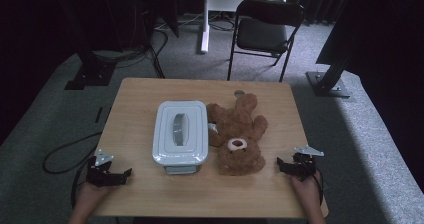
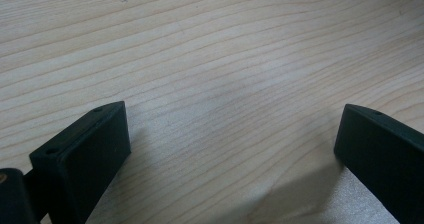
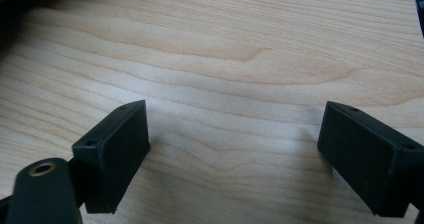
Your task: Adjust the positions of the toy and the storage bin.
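A pale grey lidded plastic box with a handle on its lid stands in the middle of the wooden table. A brown teddy bear lies on its back right beside the box, head toward me. My left gripper rests at the table's near left edge, well left of the box; its jaws stand wide apart over bare wood. My right gripper sits at the near right edge, just right of the bear's head, also open, nothing between its fingers.
A black folding chair and a white stand are on the grey carpet beyond the table. Black frame feet stand at both far sides. A cable loops on the floor at the left.
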The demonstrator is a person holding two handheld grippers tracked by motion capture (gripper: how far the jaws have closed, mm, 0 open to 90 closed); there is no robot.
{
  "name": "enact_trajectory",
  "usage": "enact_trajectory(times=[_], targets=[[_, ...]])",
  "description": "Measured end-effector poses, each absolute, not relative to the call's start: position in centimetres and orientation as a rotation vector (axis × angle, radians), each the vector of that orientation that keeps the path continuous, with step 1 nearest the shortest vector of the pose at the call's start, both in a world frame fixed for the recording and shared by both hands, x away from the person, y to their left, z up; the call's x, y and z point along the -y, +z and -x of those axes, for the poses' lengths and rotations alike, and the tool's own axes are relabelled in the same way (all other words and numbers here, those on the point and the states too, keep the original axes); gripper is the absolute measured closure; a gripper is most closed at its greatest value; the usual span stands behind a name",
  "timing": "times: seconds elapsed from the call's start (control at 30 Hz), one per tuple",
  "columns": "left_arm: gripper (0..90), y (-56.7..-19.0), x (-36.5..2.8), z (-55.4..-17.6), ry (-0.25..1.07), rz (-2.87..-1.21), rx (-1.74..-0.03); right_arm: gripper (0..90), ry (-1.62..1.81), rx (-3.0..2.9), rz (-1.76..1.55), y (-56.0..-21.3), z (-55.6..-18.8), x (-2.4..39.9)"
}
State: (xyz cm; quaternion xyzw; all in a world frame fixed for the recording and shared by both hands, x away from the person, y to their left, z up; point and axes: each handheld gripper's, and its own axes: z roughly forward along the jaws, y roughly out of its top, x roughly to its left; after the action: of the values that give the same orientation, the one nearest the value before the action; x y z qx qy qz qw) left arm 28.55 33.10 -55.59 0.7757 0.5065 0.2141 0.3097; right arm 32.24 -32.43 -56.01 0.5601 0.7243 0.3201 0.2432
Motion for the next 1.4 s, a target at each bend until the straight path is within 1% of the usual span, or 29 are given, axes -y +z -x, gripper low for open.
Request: enact_trajectory(times=[0.3, 0.47, 0.53, 0.63, 0.87, 0.9, 0.93, 1.07, 1.4], targets=[[2.0, -55.6, -33.0, -28.6, 0.565, -2.053, -1.332, 12.5, 0.869, -2.003, -1.526, -55.9, -32.4, 32.5], [2.1, -55.6, -32.9, -28.6, 0.569, -2.046, -1.341, 13.9, 0.877, -2.030, -1.588, -55.3, -33.1, 32.2], [2.0, -55.6, -32.9, -28.6, 0.568, -2.050, -1.338, 18.9, 0.891, -2.050, -1.588, -55.1, -33.5, 31.7], [2.0, -55.6, -32.8, -28.7, 0.565, -2.049, -1.335, 18.9, 0.930, -2.057, -1.609, -54.6, -34.0, 31.3], [2.0, -55.6, -32.8, -28.7, 0.564, -2.050, -1.334, 19.2, 1.060, -2.016, -1.539, -51.0, -34.7, 30.4], [2.0, -55.6, -32.8, -28.7, 0.564, -2.050, -1.334, 19.2, 1.060, -2.016, -1.539, -51.0, -34.7, 30.4], [2.0, -55.6, -32.8, -28.7, 0.564, -2.050, -1.334, 19.3, 1.102, -2.004, -1.520, -49.9, -35.1, 30.0], [2.0, -55.6, -32.8, -28.7, 0.565, -2.048, -1.334, 19.3, 1.131, -1.995, -1.484, -48.3, -36.3, 28.9], [2.1, -55.6, -32.8, -28.7, 0.564, -2.050, -1.333, 19.3, 1.136, -2.028, -1.453, -46.4, -40.7, 25.9]])
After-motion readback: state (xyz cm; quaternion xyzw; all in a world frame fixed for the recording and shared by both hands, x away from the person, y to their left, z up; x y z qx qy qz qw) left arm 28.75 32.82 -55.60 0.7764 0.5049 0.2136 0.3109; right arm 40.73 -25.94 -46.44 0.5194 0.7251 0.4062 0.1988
